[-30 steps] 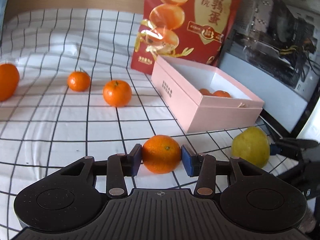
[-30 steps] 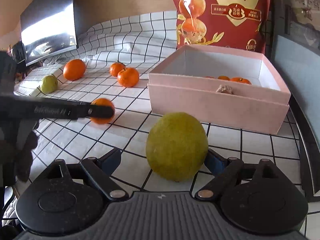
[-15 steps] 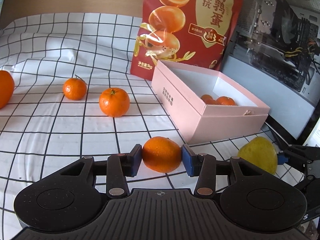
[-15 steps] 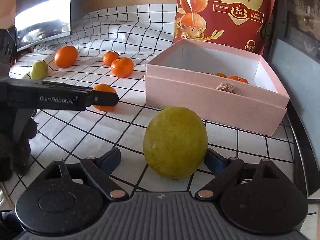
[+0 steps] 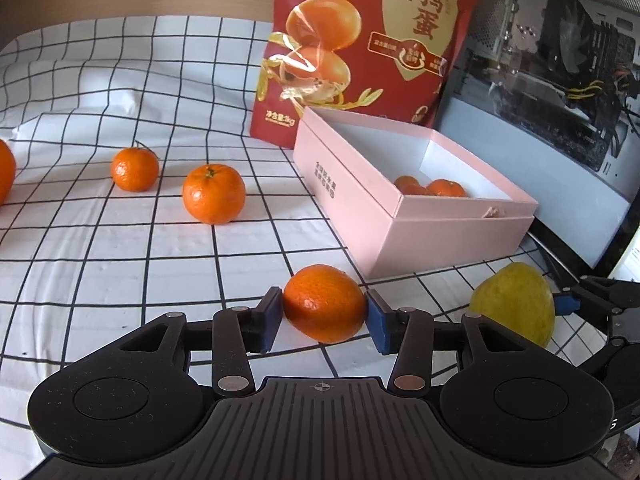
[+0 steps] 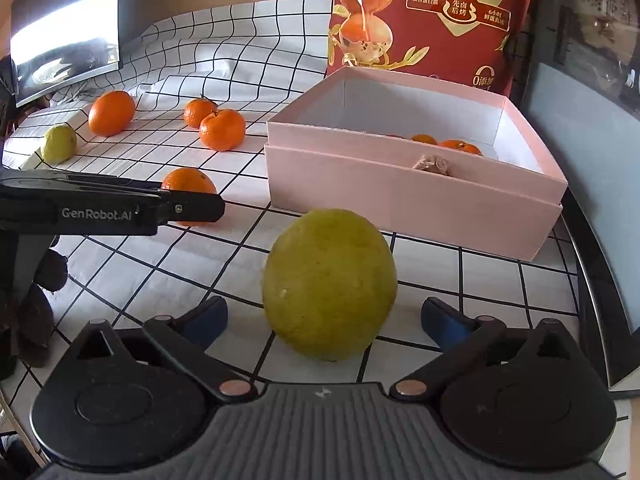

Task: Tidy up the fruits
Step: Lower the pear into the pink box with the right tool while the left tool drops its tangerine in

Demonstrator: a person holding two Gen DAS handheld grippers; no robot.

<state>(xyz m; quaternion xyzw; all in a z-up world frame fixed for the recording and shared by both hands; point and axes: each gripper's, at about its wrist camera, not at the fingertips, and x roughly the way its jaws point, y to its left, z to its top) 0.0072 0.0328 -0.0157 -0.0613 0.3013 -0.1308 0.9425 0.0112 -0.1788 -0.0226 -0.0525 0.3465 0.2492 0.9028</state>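
Observation:
My left gripper (image 5: 323, 319) is shut on an orange mandarin (image 5: 324, 302), held a little above the checked cloth, in front of the pink box (image 5: 360, 216). That gripper also shows in the right wrist view (image 6: 188, 210) with the mandarin (image 6: 188, 184). My right gripper (image 6: 324, 318) is open around a large yellow-green fruit (image 6: 330, 284) that rests on the cloth; the blue pads stand apart from it. The same fruit shows in the left wrist view (image 5: 514, 308). The box (image 6: 400, 200) holds a few mandarins (image 6: 456, 146).
Two loose mandarins (image 5: 214, 194) (image 5: 135, 170) and a bigger orange (image 6: 111, 113) lie on the cloth at the left, with a small green fruit (image 6: 59, 143). A red snack bag (image 5: 360, 40) stands behind the box. A computer case (image 5: 560, 60) is at the right.
My left gripper has risen a little and moved toward the box with the mandarin. My right gripper has opened slightly wider around the yellow-green fruit.

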